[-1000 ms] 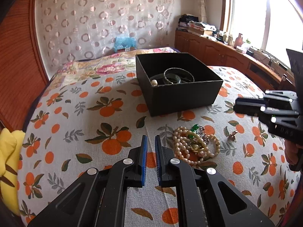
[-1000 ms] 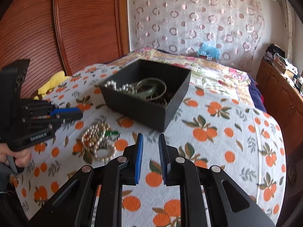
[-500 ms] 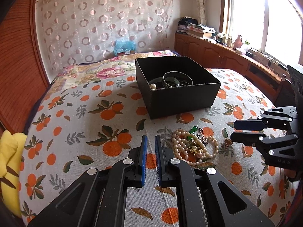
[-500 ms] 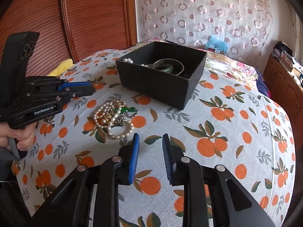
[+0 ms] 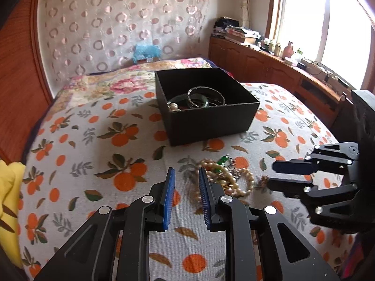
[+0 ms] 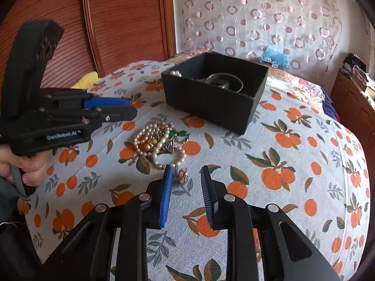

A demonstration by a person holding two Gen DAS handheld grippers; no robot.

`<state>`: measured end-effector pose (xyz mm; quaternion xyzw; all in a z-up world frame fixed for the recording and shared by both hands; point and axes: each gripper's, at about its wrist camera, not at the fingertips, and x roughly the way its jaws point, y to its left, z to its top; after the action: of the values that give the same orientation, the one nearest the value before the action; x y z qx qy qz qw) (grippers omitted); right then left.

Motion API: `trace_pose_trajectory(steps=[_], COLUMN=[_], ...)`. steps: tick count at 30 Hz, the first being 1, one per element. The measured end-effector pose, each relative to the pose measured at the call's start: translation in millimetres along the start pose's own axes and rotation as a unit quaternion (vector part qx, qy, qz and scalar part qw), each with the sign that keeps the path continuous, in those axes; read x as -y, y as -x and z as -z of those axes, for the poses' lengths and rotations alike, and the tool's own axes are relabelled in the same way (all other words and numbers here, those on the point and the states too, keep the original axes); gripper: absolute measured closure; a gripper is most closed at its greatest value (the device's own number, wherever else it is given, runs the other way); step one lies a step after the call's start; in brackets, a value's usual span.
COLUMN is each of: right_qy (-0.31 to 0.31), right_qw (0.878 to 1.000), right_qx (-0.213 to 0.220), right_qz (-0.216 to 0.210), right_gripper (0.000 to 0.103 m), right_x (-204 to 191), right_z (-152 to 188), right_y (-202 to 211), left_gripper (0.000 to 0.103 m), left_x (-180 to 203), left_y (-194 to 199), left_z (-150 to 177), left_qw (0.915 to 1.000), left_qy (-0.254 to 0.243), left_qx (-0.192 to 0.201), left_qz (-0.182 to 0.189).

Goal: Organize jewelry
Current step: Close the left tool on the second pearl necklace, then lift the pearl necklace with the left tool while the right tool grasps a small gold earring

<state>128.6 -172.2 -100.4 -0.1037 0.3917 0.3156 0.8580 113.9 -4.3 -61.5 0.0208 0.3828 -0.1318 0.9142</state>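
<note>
A black open box [image 5: 211,121] [image 6: 211,98] sits on the orange-print bedspread and holds bangles [image 5: 206,97] and pearls. A tangled heap of pearl strings with a green piece [image 5: 225,175] [image 6: 159,140] lies in front of the box. A small pinkish ornament [image 6: 180,175] lies apart from the heap, just beyond my right gripper's fingertips. My left gripper [image 5: 186,173] is open and empty, its tips just short of the heap. My right gripper [image 6: 185,171] is open and empty; it also shows in the left wrist view [image 5: 293,175].
A yellow cloth [image 5: 9,201] lies at the bed's left edge by the wooden headboard [image 6: 105,23]. A wooden cabinet with clutter [image 5: 269,61] runs under the window. A floral quilt [image 5: 121,79] lies behind the box.
Both grippers have opened wider. My right gripper has come down and closer to the pearl heap and the small ornament. My left gripper has edged toward the heap.
</note>
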Motion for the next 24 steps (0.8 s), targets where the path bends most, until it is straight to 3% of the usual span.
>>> trace_pose_trajectory(steps=[14, 16, 17, 18, 24], right_qy=[0.023, 0.021, 0.019, 0.018, 0.017], right_qw=[0.999, 0.999, 0.999, 0.999, 0.999], right_qx=[-0.022, -0.022, -0.022, -0.021, -0.021], right_qz=[0.030, 0.029, 0.028, 0.028, 0.030], right_gripper=[0.076, 0.076, 0.076, 0.077, 0.078], right_x=[-6.4, -6.2, -5.9, -5.1, -5.0], right_z=[-0.6, -0.1, -0.2, 0.2, -0.6], right_y=[-11.4, -11.7, -12.0, -11.7, -11.3], left_gripper=[0.085, 0.087, 0.097, 0.099, 0.099], left_x=[10.6, 10.5, 11.3, 11.7, 11.6], left_y=[-24.2, -24.6, -25.3, -24.5, -0.9], left_z=[2.8, 2.1, 2.2, 2.1, -1.8], left_qw=[0.9990, 0.9990, 0.9989, 0.9990, 0.9998], left_qy=[-0.001, 0.000, 0.000, -0.001, 0.000], left_qx=[-0.040, -0.040, -0.040, -0.039, -0.011], left_qz=[0.018, 0.020, 0.022, 0.021, 0.020])
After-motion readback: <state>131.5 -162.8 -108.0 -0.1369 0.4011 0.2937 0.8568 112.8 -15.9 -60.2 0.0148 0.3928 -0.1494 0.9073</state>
